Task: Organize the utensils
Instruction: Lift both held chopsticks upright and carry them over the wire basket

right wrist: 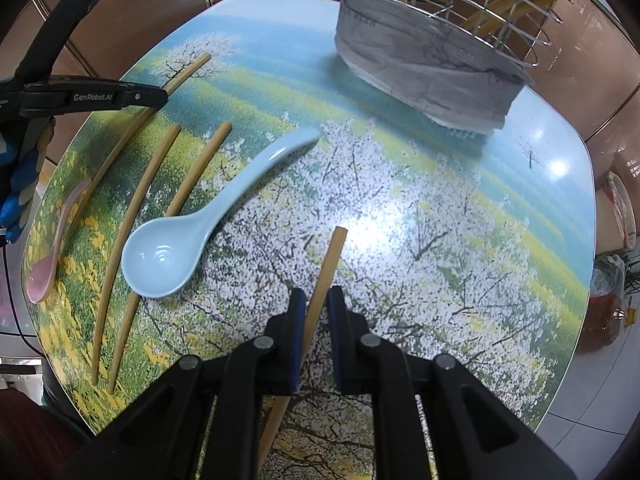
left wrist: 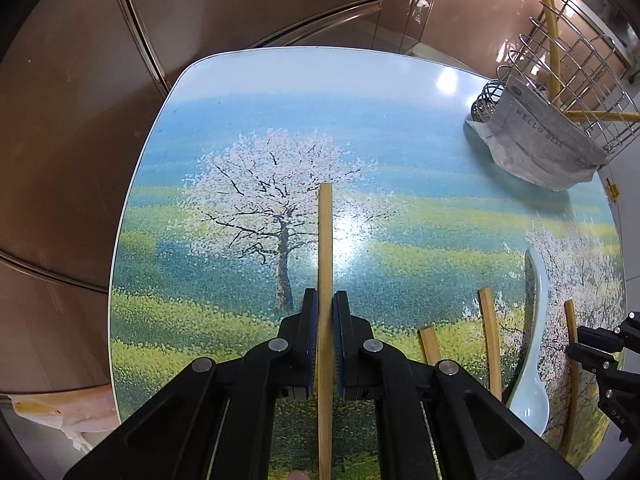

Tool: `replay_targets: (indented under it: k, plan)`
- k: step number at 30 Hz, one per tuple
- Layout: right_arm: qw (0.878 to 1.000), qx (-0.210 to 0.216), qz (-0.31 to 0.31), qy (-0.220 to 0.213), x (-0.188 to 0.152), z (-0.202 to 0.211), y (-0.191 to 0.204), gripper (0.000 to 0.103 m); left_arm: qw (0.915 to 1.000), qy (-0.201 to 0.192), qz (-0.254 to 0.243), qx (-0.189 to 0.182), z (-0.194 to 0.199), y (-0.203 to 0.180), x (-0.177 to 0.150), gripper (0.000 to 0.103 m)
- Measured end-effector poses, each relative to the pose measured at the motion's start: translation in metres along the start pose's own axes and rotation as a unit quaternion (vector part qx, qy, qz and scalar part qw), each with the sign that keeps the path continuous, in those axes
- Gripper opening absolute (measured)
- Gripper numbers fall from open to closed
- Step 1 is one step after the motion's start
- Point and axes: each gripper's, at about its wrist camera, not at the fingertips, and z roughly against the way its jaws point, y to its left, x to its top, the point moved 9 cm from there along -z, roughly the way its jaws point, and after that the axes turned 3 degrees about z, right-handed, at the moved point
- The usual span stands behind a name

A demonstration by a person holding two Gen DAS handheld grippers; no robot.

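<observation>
Pickup looks done here: the left gripper [left wrist: 325, 344] and right gripper [right wrist: 317, 340] are each clamped on a bamboo chopstick [left wrist: 325, 248] above the table [right wrist: 440, 240], so I'd guess next is dropping both into the wire holder [right wrist: 472, 20].

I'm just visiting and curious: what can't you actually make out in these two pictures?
- Left view: lower end of the chopstick in the left tongs, cut off by the bottom edge.
- Right view: base of the wire rack, hidden by the grey cloth.
- Right view: cloth lettering, too blurred.
</observation>
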Motion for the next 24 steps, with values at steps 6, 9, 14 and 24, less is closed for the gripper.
replay_targets:
  k: [6, 9, 14, 24]
  plan:
    - [1.0, 0.002, 0.004, -0.003, 0.001, 0.0, 0.002, 0.011, 0.9997, -0.014, -0.019, 0.001, -0.001, -0.004, -0.001, 0.007]
    - [1.0, 0.003, 0.009, -0.002, 0.005, 0.001, 0.003, 0.011, 0.9994, -0.022, -0.029, -0.001, 0.001, -0.007, -0.003, 0.007]
    - [1.0, 0.001, 0.022, 0.001, 0.005, 0.0, 0.004, 0.011, 0.9985, -0.032, -0.044, -0.008, 0.005, -0.009, -0.009, 0.007]
    - [0.999, 0.008, 0.047, 0.02, 0.009, -0.003, 0.005, 0.011, 0.9968, -0.044, -0.064, -0.019, 0.007, -0.026, -0.008, 0.007]
